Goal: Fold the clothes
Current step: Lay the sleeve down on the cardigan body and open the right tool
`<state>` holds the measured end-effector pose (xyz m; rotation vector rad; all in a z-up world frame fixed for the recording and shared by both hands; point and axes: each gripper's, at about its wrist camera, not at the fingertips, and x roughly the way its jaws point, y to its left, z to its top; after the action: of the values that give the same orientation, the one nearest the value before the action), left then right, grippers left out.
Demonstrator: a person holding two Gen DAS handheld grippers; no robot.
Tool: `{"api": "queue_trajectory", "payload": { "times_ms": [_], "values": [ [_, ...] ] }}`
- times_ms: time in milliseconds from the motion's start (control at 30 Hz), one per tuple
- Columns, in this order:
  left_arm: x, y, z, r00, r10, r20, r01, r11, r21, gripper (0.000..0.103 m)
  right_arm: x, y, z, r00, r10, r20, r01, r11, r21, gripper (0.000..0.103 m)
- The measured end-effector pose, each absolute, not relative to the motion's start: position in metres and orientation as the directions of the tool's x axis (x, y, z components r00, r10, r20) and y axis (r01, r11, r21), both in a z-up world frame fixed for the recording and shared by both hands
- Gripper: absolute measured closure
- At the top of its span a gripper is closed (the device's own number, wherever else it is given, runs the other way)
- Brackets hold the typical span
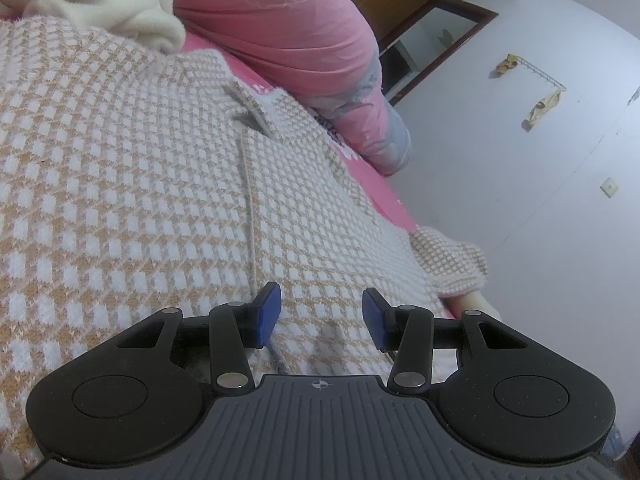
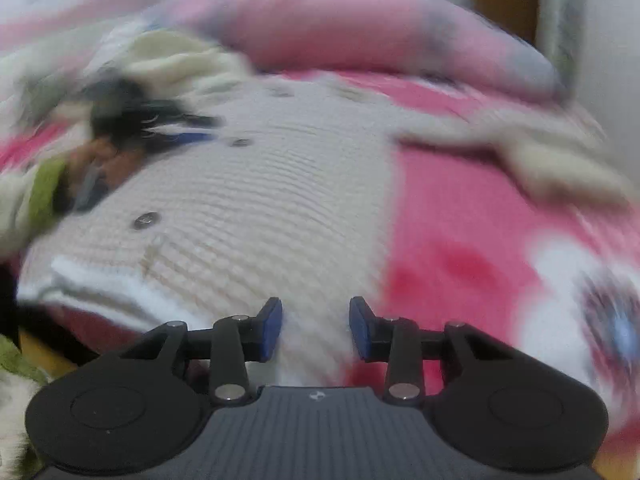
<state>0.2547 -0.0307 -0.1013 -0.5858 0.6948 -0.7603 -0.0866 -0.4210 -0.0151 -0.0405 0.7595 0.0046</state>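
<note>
Item: checked knit cardigan (image 1: 132, 200), tan and white, lay spread front-up on a bed with a pink sheet (image 1: 384, 196). Its body was flat and one sleeve (image 1: 452, 260) trailed out toward 4 o'clock over the bed's edge. This lie fits either a garment opened out for folding or one awaiting its sleeve folds; the views did not settle which.

Left claw (image 1: 321, 318): released, blue pads apart, nothing between them. It hung low over the cardigan's front close by the placket, probably placed to pinch the knit there.

Right claw (image 2: 315, 328): also released and empty, poised above the hem edge of the cardigan (image 2: 260, 200) where knit met the pink sheet (image 2: 460, 220); an edge offers a liftable lip.

Left wrist view only: check pattern in sharp detail, a cream fleece garment (image 1: 120, 12) at 11 o'clock, a pink pillow (image 1: 280, 28) at 12 o'clock, white wall and a door frame.

Right wrist view only, heavily blurred: the cardigan's buttons (image 2: 147, 220), its whole outline, the second sleeve (image 2: 520, 148) stretched toward 2 o'clock, and a heap of other clothes (image 2: 80, 120) at 10 o'clock.
</note>
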Motion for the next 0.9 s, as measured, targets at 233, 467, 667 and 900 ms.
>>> {"api": "queue_trajectory", "payload": {
  "times_ms": [233,467,667,900],
  "values": [
    [0.255,-0.032,-0.101,0.531,-0.771,-0.352,0.415,0.599,-0.685,0.057,-0.095,-0.45,0.009,0.782,-0.105,-0.615,0.131,0.991,-0.002,0.063],
    [0.255,-0.033,-0.1,0.533,-0.769,-0.353,0.417,0.602,-0.682,0.057,0.106,-0.394,0.056,0.877,0.084,-0.474,-0.031,0.992,0.119,0.061],
    [0.256,-0.03,-0.102,0.526,-0.782,-0.334,0.417,0.58,-0.7,0.057,0.31,-0.336,0.011,0.801,0.21,-0.561,-0.155,0.977,0.144,0.063],
    [0.259,-0.024,-0.104,0.507,-0.803,-0.313,0.412,0.545,-0.731,0.057,0.374,-0.358,-0.074,0.785,0.124,-0.607,0.015,0.976,0.218,0.066]
  ]
}}
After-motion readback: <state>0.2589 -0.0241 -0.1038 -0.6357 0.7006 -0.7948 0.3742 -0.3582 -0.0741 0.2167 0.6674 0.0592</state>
